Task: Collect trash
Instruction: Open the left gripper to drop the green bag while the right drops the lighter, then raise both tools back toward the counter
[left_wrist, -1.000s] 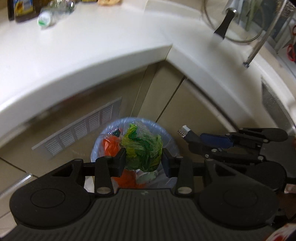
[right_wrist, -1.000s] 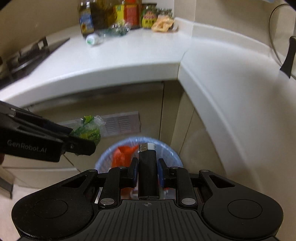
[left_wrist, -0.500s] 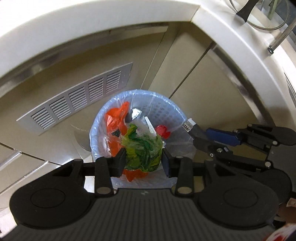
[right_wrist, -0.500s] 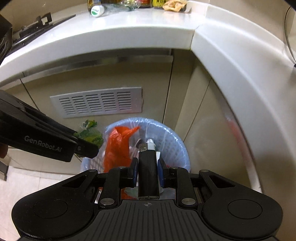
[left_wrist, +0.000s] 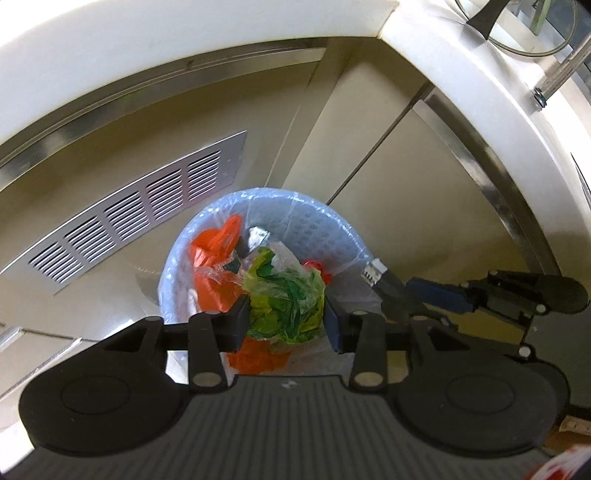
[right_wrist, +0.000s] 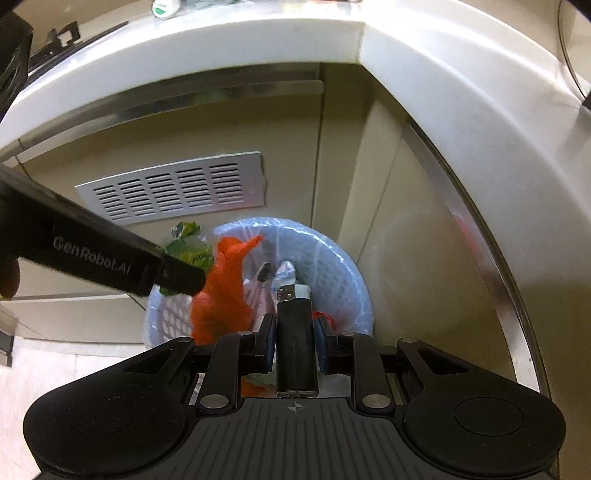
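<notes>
A white basket bin with a clear liner (left_wrist: 314, 221) stands on the floor in the cabinet corner. My left gripper (left_wrist: 286, 317) hangs over its near side with a crumpled green wrapper (left_wrist: 284, 306) between the pads; its jaws are opening and both pads still touch the wrapper. My right gripper (right_wrist: 295, 325) is shut on a black lighter (right_wrist: 295, 332), metal end forward, above the bin (right_wrist: 332, 251). In the left wrist view the lighter (left_wrist: 384, 280) juts over the bin's right rim. The right wrist view shows the left gripper (right_wrist: 177, 273) and wrapper (right_wrist: 188, 247) at the bin's left rim.
The bin holds an orange plastic bag (left_wrist: 214, 254), a toothbrush (right_wrist: 264, 271) and clear film. A metal vent grille (left_wrist: 129, 218) sits in the cabinet front behind it. The white counter edge (left_wrist: 147, 55) overhangs above, and beige cabinet doors (left_wrist: 406, 192) close in on the right.
Both grippers have come down toward the bin, which now looks larger and nearer. The counter top has slid up out of the pictures. The left jaws stand slightly wider.
</notes>
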